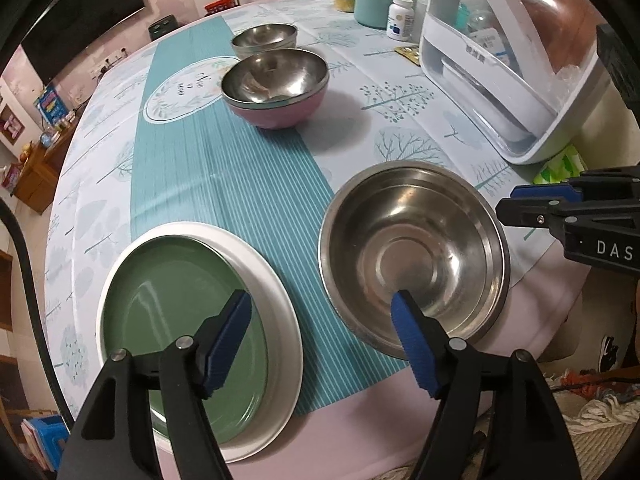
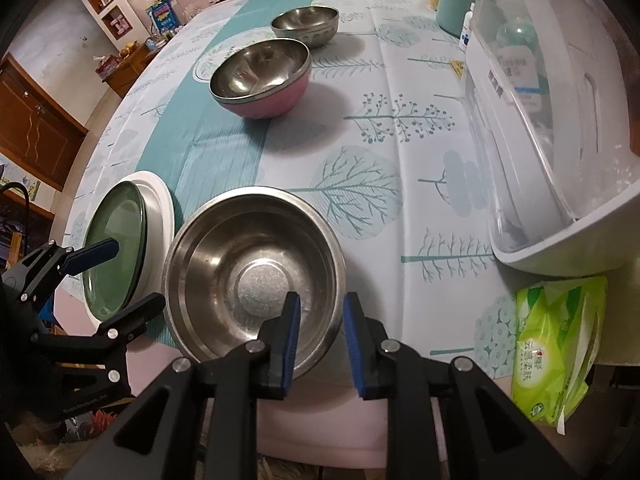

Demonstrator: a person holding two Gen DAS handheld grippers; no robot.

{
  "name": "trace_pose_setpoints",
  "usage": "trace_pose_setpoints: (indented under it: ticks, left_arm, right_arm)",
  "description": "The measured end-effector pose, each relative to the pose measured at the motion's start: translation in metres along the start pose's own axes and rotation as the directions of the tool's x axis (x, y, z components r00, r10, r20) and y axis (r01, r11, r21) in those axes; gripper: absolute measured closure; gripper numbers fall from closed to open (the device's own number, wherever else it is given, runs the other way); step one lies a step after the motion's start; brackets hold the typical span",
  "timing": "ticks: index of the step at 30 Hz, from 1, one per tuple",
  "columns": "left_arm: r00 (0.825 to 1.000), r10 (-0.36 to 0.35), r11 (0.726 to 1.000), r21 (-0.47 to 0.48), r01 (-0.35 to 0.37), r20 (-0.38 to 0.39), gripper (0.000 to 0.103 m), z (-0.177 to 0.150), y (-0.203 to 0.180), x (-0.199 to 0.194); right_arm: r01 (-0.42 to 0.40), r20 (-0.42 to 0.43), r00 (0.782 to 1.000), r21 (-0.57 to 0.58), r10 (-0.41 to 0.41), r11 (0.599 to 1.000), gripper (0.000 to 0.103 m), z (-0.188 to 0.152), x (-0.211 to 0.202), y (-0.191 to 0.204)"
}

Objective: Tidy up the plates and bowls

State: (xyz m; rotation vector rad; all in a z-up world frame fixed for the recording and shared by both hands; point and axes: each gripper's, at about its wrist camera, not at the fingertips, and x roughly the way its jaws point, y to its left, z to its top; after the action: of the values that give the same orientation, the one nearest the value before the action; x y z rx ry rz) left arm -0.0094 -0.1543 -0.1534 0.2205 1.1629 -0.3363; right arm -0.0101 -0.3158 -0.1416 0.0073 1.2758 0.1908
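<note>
A large steel bowl (image 1: 414, 252) (image 2: 254, 272) sits at the table's near edge. Left of it a green plate (image 1: 180, 328) (image 2: 114, 248) lies on a white plate (image 1: 280, 320) (image 2: 158, 216). Farther back a steel bowl rests inside a pink bowl (image 1: 276, 88) (image 2: 262, 78), with a small steel bowl (image 1: 264, 38) (image 2: 306, 24) behind. My left gripper (image 1: 322, 340) is open and empty, one finger over the green plate, the other over the large bowl. My right gripper (image 2: 322, 332) is partly open and empty, above the large bowl's near right rim.
A white dish rack with clear lid (image 1: 508, 64) (image 2: 552, 120) stands at the right. A green tissue pack (image 2: 556, 352) lies at the near right edge. A teal canister (image 1: 376, 0) and a white pill bottle (image 1: 400, 18) stand at the back.
</note>
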Motion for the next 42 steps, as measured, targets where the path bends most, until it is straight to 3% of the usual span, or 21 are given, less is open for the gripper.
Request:
trace_pose_setpoints:
  ticks: [7,15,24,28,35,42]
  left_arm:
    - [0.998,0.041,0.998,-0.059,-0.038,0.041,0.031,0.01,0.012,-0.025]
    - [0.988,0.089,0.985,-0.16,-0.068,0.125,0.023,0.038,0.044,-0.063]
    - [0.974,0.141,0.98,-0.162,-0.112,0.179,0.023,0.101,0.074,-0.065]
    - [0.964,0.179,0.973,-0.182,-0.144,0.196,0.018,0.139,0.089,-0.05]
    - [0.976,0.178,0.959,-0.242,-0.144,0.126,0.018,0.184,0.118,0.005]
    - [0.997,0.068,0.948,-0.314,-0.054,0.034,0.018,0.198,0.136,0.068]
  right_arm:
    - [-0.044,0.045,0.998,-0.009,0.044,0.999,0.081,0.006,-0.013,-0.002]
    - [-0.067,0.102,0.992,-0.058,0.073,0.996,0.081,0.029,-0.029,0.003]
    - [-0.044,0.143,0.988,-0.078,0.055,0.996,0.08,0.09,-0.043,-0.001]
    - [-0.029,0.184,0.982,-0.055,0.039,0.998,0.059,0.131,-0.046,-0.005]
    - [-0.023,0.133,0.991,-0.039,0.028,0.999,0.059,0.187,-0.002,0.003]
    - [-0.038,0.024,0.999,-0.005,0.038,0.999,0.059,0.213,0.052,0.007]
